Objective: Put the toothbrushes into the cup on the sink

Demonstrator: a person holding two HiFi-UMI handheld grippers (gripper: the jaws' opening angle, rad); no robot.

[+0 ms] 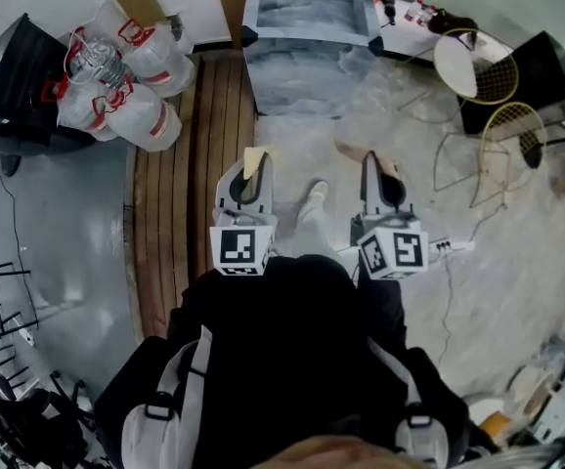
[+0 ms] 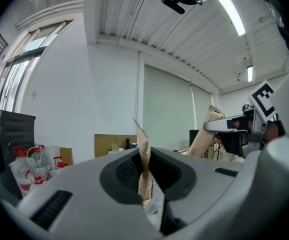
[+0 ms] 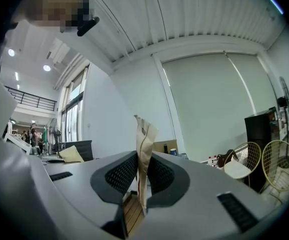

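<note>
- Left claw (image 1: 244, 176): the jaws are nearly together and pinch a paper-wrapped toothbrush (image 1: 254, 160). In the left gripper view the left claw (image 2: 145, 178) has both pads pressed flat on the tan wrap (image 2: 144, 154). The wrap stands upright, and its top end rises above the jaws.
- Right claw (image 1: 380, 172): the jaws are narrowly set and clamp a second paper-wrapped toothbrush (image 1: 359, 153). In the right gripper view the right claw (image 3: 141, 180) grips this wrap (image 3: 145, 139) between the ribbed pads. The wrap is upright and its upper end is clear of the jaws.
- Both claws are held side by side in front of the person, above the floor (image 1: 400, 291) and apart from each other. Neither touches anything but its own wrap.
- The grey counter (image 1: 307, 37) lies ahead of the claws, well apart from them.
- A small blue cup (image 3: 173, 152) stands on the counter top beside a dark bottle (image 3: 165, 148). It is too small to show detail.
- Water bottles (image 1: 116, 76) lie on the floor to the left of the counter.
</note>
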